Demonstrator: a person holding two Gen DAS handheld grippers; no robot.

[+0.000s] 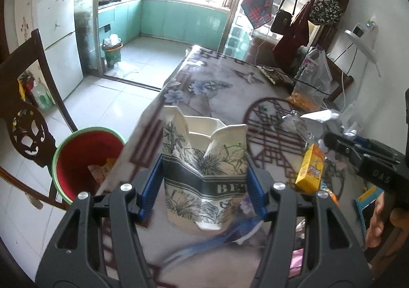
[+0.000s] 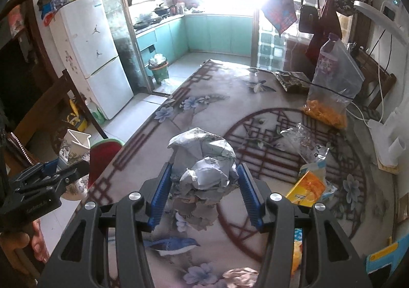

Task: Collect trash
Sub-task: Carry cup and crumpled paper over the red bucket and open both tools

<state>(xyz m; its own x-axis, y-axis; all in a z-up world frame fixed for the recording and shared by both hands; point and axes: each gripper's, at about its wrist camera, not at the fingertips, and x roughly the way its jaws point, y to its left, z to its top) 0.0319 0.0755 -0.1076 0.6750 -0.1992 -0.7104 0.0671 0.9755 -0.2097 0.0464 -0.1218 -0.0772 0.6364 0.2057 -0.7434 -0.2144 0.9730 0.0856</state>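
Note:
My left gripper [image 1: 204, 186] is shut on a crushed paper cup [image 1: 202, 168] with a floral print, held above the table near its left edge. The same cup [image 2: 74, 150] shows at the left of the right wrist view. My right gripper [image 2: 203, 191] is shut on a crumpled ball of paper [image 2: 204, 168], held above the table. A red bin with a green rim [image 1: 84, 160] stands on the floor left of the table, with wrappers inside. A yellow snack box [image 1: 310, 168] and a clear crumpled wrapper [image 2: 304, 142] lie on the table.
The table [image 2: 204, 109] has a floral cloth. A plastic bag of orange snacks [image 2: 329, 94] and a dark packet [image 2: 291, 81] sit at the far right. A wooden chair [image 1: 28, 119] stands beside the bin. A fridge [image 2: 94, 58] and a second bin [image 2: 158, 68] stand further back.

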